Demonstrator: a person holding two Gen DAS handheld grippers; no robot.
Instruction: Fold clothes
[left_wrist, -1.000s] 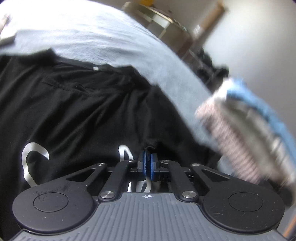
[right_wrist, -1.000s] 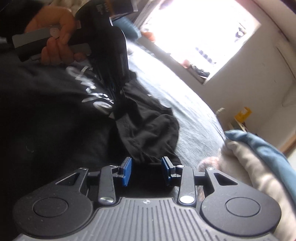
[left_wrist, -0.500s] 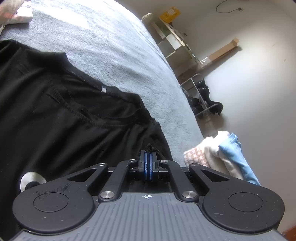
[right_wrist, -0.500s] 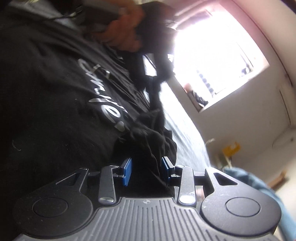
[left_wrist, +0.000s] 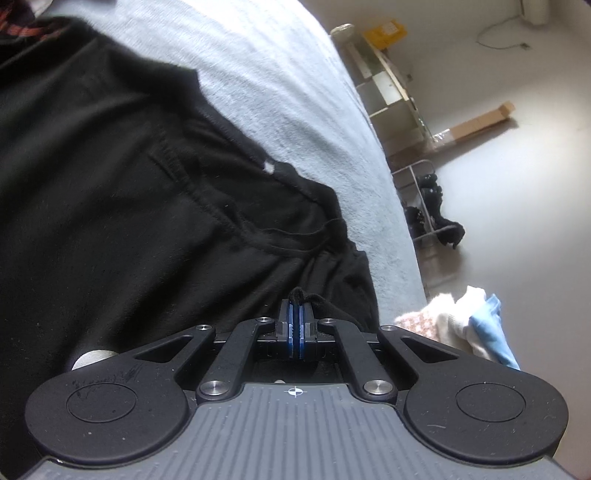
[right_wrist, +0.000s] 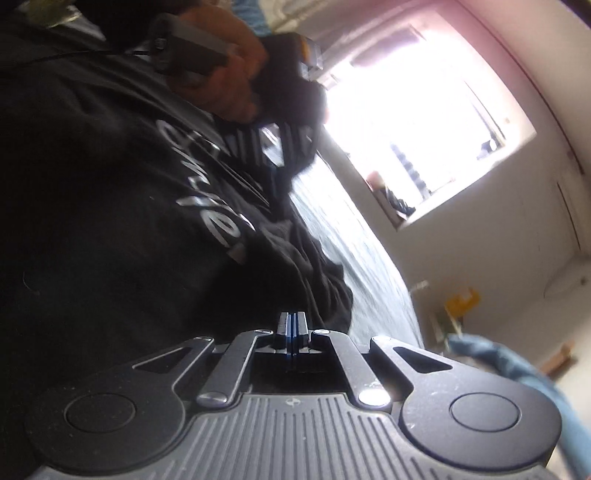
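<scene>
A black T-shirt (left_wrist: 129, 203) with white lettering (right_wrist: 207, 206) lies spread over a grey bed sheet (left_wrist: 295, 92). My left gripper (left_wrist: 296, 306) is shut on a pinch of the shirt's black cloth near its right edge; a small tuft sticks up past the blue pads. My right gripper (right_wrist: 291, 321) is closing: its pads stand together on a bunched fold of the same shirt (right_wrist: 110, 240) at the edge nearest the camera. In the right wrist view, a hand (right_wrist: 236, 85) holds the other gripper farther along the shirt.
A pile of folded clothes (left_wrist: 461, 325), white, pink and blue, sits at the right past the bed's edge. Beyond the bed stand a shelf (left_wrist: 388, 85), a rack with dark shoes (left_wrist: 432, 214) and a long cardboard box (left_wrist: 480, 122). A bright window (right_wrist: 424, 129) lights the far wall.
The right gripper's jaws went from apart around the black cloth to closed on it. The left gripper, still shut on the cloth, shifted along the shirt and rolled.
</scene>
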